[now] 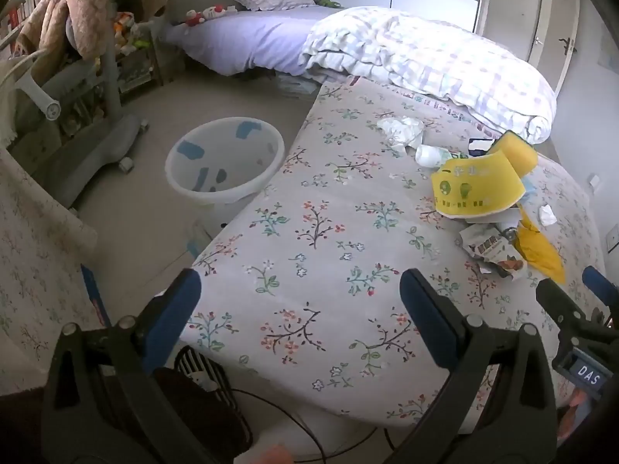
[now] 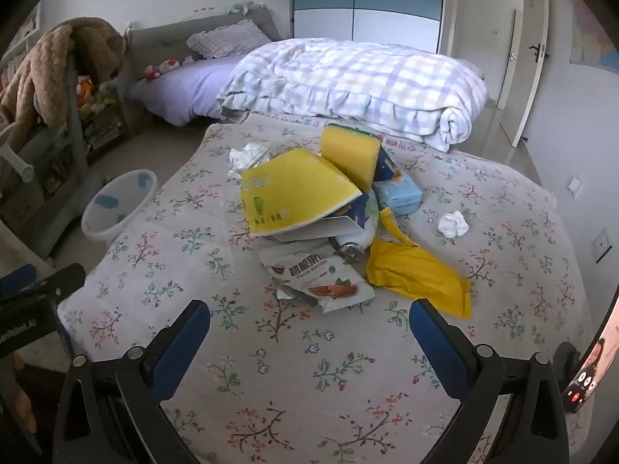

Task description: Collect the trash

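A pile of trash lies on the floral tablecloth (image 2: 309, 367): a yellow paper box (image 2: 294, 197), a yellow sponge (image 2: 350, 156), a snack bag (image 2: 321, 278), a yellow plastic bag (image 2: 421, 274), a blue tissue pack (image 2: 400, 193), a crumpled tissue (image 2: 452, 224) and white paper (image 2: 245, 156). My right gripper (image 2: 309, 328) is open and empty, just short of the snack bag. My left gripper (image 1: 300, 294) is open and empty over the table's left part, with the pile (image 1: 479, 189) to its right. A white bin (image 1: 224, 160) stands on the floor left of the table; it also shows in the right wrist view (image 2: 116, 205).
A bed with a plaid quilt (image 2: 356, 85) lies behind the table. A grey chair draped with a brown plush (image 1: 89, 11) stands by shelves at left. A small fan and cable (image 1: 209, 382) sit below the table's near edge. A phone (image 2: 592, 371) shows at far right.
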`<state>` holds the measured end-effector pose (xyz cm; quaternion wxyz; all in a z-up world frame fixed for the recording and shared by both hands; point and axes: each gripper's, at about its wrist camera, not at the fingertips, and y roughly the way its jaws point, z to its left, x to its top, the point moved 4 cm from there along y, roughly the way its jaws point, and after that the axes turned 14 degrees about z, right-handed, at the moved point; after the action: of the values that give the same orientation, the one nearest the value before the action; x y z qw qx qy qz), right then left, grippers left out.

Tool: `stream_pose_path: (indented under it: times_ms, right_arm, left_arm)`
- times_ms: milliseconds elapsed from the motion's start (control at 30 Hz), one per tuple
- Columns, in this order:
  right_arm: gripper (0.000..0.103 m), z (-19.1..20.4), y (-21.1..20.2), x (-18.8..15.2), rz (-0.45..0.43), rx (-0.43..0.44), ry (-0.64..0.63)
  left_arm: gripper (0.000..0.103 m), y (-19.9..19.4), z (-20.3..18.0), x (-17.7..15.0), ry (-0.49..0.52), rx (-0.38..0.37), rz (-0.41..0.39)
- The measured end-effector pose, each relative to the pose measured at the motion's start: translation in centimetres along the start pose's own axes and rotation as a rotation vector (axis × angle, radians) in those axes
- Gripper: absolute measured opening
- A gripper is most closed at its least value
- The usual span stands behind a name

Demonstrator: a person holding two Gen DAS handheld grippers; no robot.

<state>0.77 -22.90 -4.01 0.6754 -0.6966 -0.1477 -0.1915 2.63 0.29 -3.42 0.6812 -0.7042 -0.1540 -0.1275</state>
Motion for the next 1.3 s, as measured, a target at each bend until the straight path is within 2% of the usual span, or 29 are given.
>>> stream_pose_path:
  times_ms: [33,100,233,567,1300]
  right_arm:
    - [0.103,0.0,-0.1,0.0,-0.001,0.002,0.001]
    - [0.103,-0.1,-0.1,0.0,0.0,0.01,0.004]
    - [0.103,0.2,0.2,0.1,0.02,0.041,0.007]
    - [0.103,0.8,0.0,0.1,-0.002,0.018,0.002]
    - [0.103,1.2,-0.3,0.2,-0.023,0.03,0.001]
  left_arm:
    - [0.102,-0.4,-0.6,-0.2,0.018,0.04,-0.031]
    - [0.102,-0.6,-0.8,0.0,0.022,0.043,-0.018]
    - [0.102,-0.5,-0.8,-0.1,0.019,0.032,-0.032]
    - [0.102,-0.7,-0.5,-0.1,0.019,0.028,-0.053]
    - [0.102,-1.0,-0.5,0.3,0.013,0.026,-0.056]
